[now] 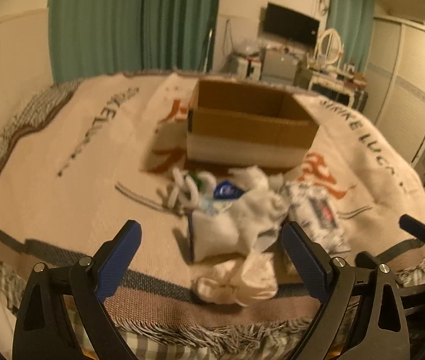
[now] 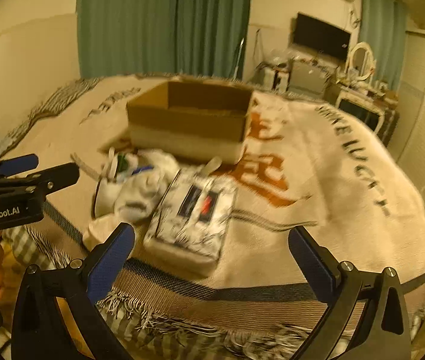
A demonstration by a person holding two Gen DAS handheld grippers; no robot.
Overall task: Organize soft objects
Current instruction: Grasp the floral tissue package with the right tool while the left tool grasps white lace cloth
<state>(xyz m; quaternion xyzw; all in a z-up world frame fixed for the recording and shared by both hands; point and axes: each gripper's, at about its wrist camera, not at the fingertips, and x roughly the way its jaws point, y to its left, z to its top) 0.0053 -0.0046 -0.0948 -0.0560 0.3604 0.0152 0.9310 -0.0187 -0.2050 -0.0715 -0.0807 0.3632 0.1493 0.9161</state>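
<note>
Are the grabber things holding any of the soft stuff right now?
No, nothing is held. The left gripper and the right gripper both have their jaws wide open, above the pile of soft things on the blanket.

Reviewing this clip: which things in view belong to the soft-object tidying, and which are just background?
Belongs to the job:
cardboard box
white socks
tissue pack
cream cloth

Just there:
blanket
green curtains
television
vanity mirror
</note>
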